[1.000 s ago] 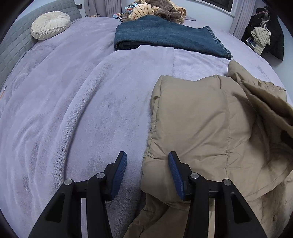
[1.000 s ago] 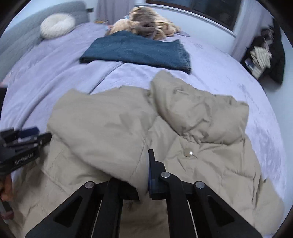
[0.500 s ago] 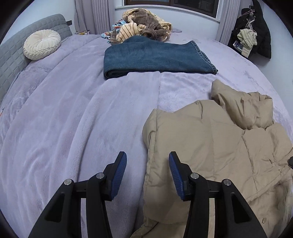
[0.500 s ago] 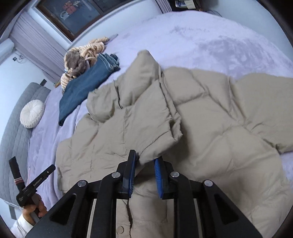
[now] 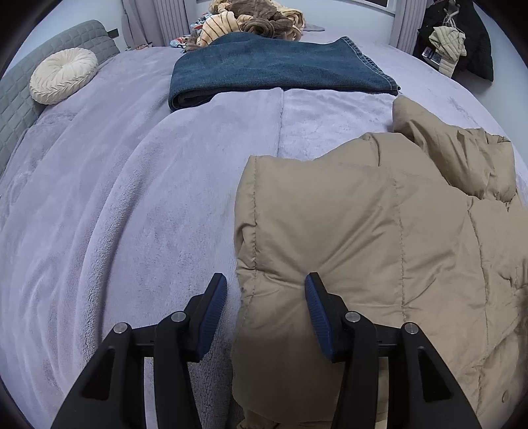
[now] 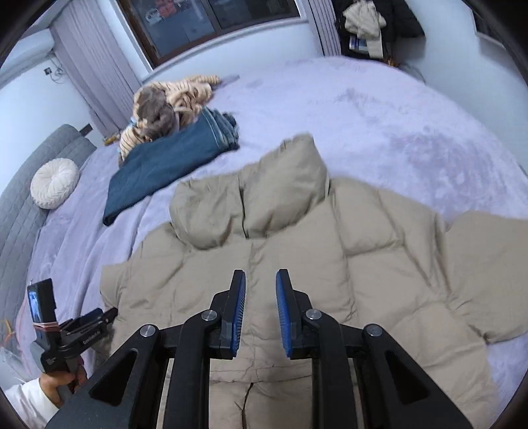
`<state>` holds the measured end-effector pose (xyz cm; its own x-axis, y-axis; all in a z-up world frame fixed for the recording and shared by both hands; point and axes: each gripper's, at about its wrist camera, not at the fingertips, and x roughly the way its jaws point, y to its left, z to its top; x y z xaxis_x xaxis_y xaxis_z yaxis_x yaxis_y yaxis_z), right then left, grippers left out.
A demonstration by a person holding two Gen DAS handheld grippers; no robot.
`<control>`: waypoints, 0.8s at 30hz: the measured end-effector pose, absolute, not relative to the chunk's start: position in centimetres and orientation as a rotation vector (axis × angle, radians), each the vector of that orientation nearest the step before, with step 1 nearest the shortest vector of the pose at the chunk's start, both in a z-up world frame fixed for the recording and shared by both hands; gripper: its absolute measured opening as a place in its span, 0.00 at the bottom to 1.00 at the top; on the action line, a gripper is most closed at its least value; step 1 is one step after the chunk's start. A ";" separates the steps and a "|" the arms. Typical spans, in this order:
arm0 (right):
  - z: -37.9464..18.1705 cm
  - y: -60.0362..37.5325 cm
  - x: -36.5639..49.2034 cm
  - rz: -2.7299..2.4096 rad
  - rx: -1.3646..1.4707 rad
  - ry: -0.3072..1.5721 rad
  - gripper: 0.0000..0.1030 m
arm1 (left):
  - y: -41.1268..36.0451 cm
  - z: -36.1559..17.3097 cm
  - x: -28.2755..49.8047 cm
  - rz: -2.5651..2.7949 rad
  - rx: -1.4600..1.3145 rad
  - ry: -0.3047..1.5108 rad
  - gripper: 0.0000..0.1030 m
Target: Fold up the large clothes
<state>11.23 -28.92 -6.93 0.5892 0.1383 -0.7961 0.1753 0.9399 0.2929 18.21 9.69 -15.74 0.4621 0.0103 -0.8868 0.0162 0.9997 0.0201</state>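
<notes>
A tan puffer jacket [image 6: 297,250] lies spread front-down on the lilac bed, its hood [image 6: 254,194] toward the far side and one sleeve [image 6: 485,264] stretched out to the right. My right gripper [image 6: 260,280] hovers open and empty above the jacket's middle. My left gripper [image 5: 265,283] is open with the jacket's left edge [image 5: 346,237] between its blue pads, not clamped. The left gripper also shows at the lower left of the right wrist view [image 6: 95,318].
Folded blue jeans [image 5: 274,66] lie farther up the bed, with a heap of striped and brown clothes [image 5: 250,19] behind them. A round cream cushion [image 5: 62,79] rests by the grey headboard [image 5: 19,95]. Dark clothes hang at the far right [image 5: 458,36].
My right gripper has let go of the jacket fold it was pinching and opened; the jacket now lies flat and spread. The left gripper stayed open at the jacket's left edge.
</notes>
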 end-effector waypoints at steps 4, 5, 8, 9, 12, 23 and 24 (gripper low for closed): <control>-14.1 -30.8 11.0 -0.081 0.486 1.172 0.15 | 10.3 -16.4 18.3 -0.002 0.003 1.103 0.65; -14.4 -31.2 10.3 -0.065 0.516 1.164 0.15 | 10.5 -16.4 18.4 -0.006 -0.008 1.106 0.65; -13.8 -31.9 8.4 -0.050 0.558 1.148 0.15 | 10.4 -15.6 18.2 -0.003 0.011 1.108 0.65; -13.5 -32.1 7.8 -0.042 0.578 1.145 0.15 | 10.3 -15.1 18.0 -0.005 0.018 1.105 0.65; -12.3 -33.3 5.6 -0.039 0.648 1.133 0.20 | 9.7 -13.5 17.0 -0.054 0.031 1.092 0.65; -10.6 -39.9 -2.1 -0.163 0.816 1.081 0.53 | -0.1 -10.3 11.9 -0.248 0.070 1.129 0.66; -10.5 -40.8 -2.6 -0.174 0.825 1.076 0.57 | -1.2 -10.3 11.6 -0.257 0.065 1.136 0.69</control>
<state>-2.65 -40.83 -10.52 0.4929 0.2541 -0.8322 0.5036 0.6967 0.5110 11.59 -1.18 -10.31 0.3954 -0.1693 -0.9028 0.2354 0.9687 -0.0785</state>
